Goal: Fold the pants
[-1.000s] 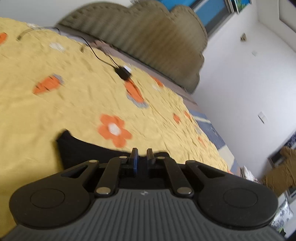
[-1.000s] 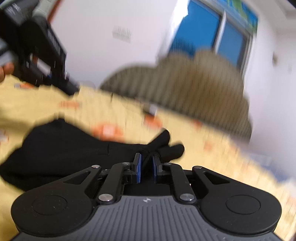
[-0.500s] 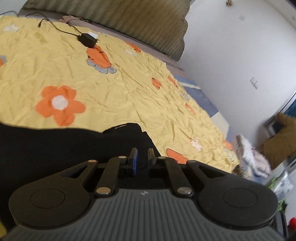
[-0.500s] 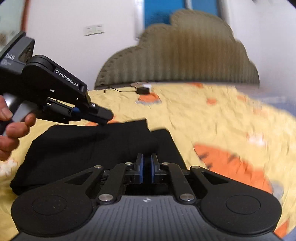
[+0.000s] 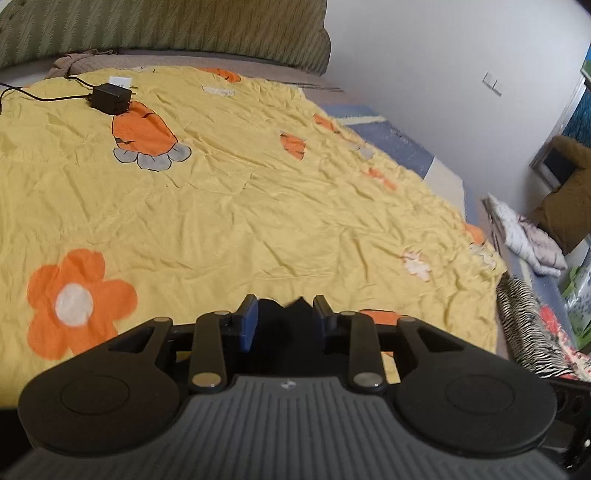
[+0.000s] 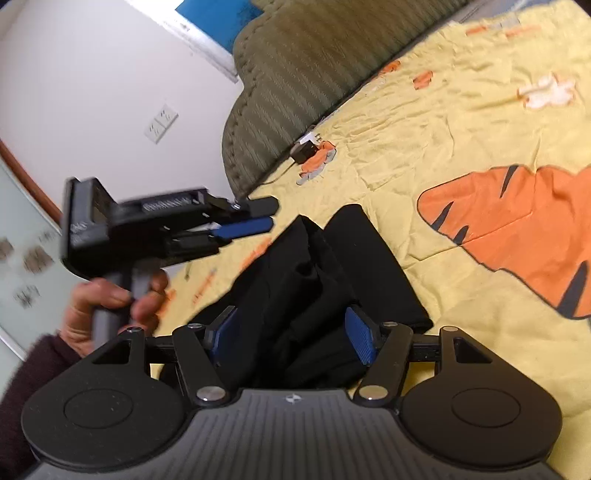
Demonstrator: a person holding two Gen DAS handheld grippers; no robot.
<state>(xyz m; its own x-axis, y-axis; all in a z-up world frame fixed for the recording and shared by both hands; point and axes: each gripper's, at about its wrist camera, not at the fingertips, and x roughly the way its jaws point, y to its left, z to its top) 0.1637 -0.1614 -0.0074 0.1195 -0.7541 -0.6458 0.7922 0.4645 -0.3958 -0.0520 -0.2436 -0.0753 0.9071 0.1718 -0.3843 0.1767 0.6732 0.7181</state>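
Note:
The black pants (image 6: 325, 280) lie folded in a bundle on the yellow bed sheet (image 6: 461, 155). My right gripper (image 6: 291, 334) is open, its blue pads to either side of the near end of the pants, gripping nothing. My left gripper (image 5: 284, 321) is open above a small tip of the black pants (image 5: 282, 314) that shows between its fingers. In the right wrist view the left gripper (image 6: 258, 216) hovers above the far left side of the pants, held by a hand.
A black charger (image 5: 110, 99) with its cable lies near the green headboard (image 5: 166, 29). The bed's right edge carries a striped cloth (image 5: 532, 332) and a white bundle (image 5: 524, 236). A wall socket (image 6: 160, 123) is on the white wall.
Both grippers were shut on the pants and have opened, letting the cloth go. The pants now lie folded on the sheet. The left gripper has lifted off them.

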